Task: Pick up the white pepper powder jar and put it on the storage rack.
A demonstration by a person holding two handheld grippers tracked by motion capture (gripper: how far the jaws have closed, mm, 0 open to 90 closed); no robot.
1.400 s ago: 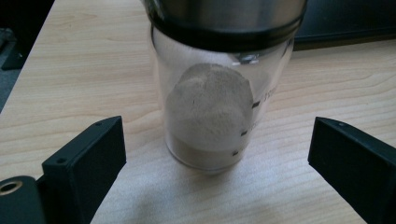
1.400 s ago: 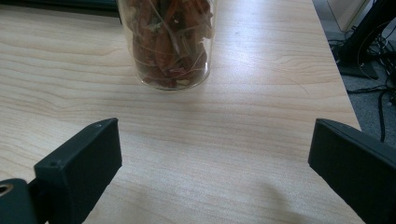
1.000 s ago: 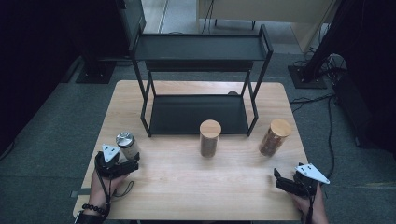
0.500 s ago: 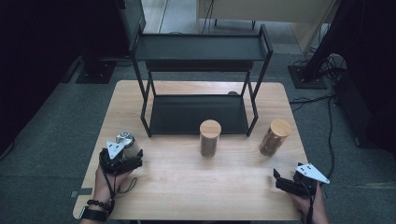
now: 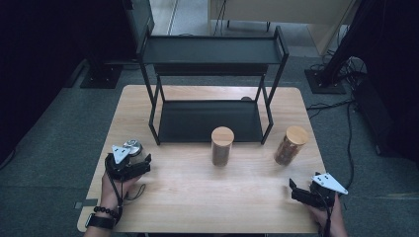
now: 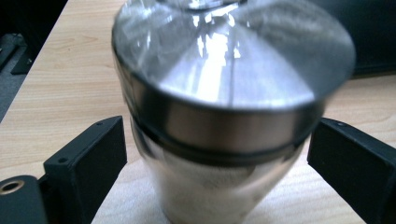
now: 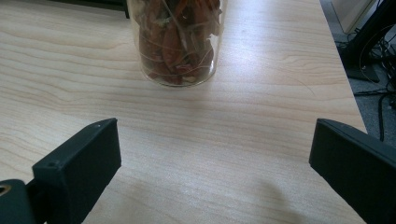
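1. our left gripper (image 6: 212, 154) stands open around the steel-lidded jar (image 6: 224, 116) at the lower left of the table (image 5: 188, 197); our right gripper (image 7: 210, 163) is open, empty.
2. the jar looks glassy, slick and breakable; we'd grip it below the lid.
3. bare wood lies ahead; the table edge is close at left, the black shelf (image 5: 210, 118) beyond.

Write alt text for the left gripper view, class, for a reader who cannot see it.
A glass jar with a shiny metal lid stands upright and blurred on a light wooden table, between the two open black jaws of the left gripper. Gaps show between each jaw and the jar, so the jaws do not press on it.
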